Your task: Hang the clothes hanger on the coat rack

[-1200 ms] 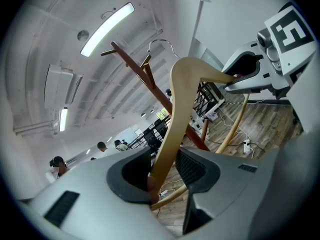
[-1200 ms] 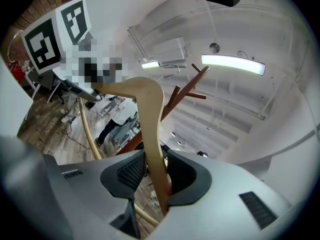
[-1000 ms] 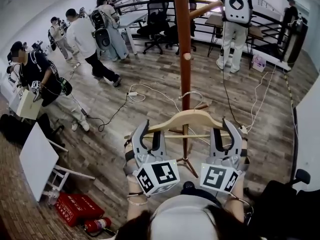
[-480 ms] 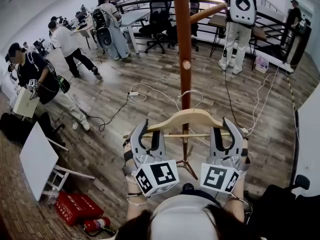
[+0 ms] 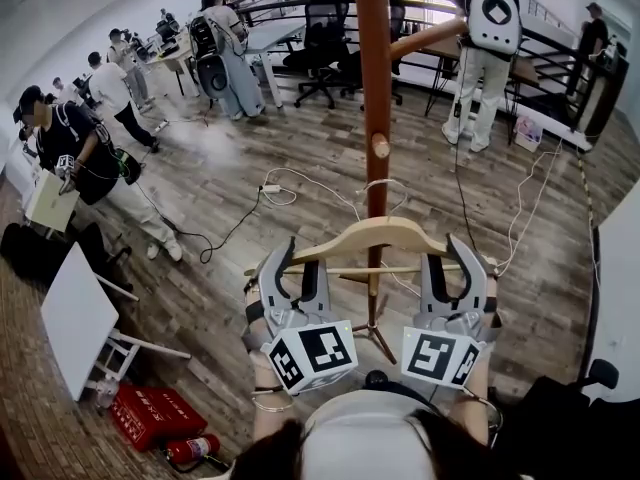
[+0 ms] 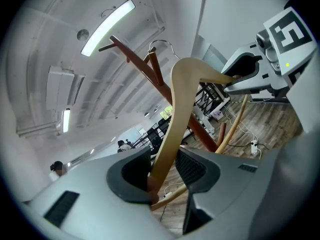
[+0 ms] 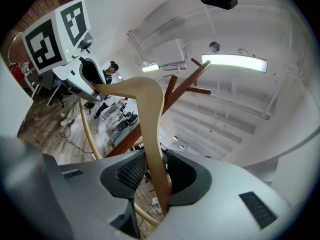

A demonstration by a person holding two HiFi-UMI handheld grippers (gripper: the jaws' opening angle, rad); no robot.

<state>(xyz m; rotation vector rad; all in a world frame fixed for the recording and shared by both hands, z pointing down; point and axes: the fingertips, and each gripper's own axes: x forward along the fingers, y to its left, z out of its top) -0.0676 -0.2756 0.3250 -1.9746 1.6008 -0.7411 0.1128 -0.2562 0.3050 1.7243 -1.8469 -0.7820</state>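
Your clothes hanger [image 5: 372, 230], at the centre of the frame, is pale, smooth wood with a soft satin sheen. Its hook [image 6: 162, 43] is thin, bright metal wire, and the coat rack [image 5: 374, 88] rising behind it is reddish-brown wood, varnished and glossy. Your left gripper [image 5: 297, 268] and right gripper [image 5: 450, 266] are matt grey plastic with fingers [image 6: 192, 166] lined in dark, finely ribbed pads, and the floor [image 5: 300, 158] across the upper frame is grey-brown wood-look planking with a dull, grainy finish.
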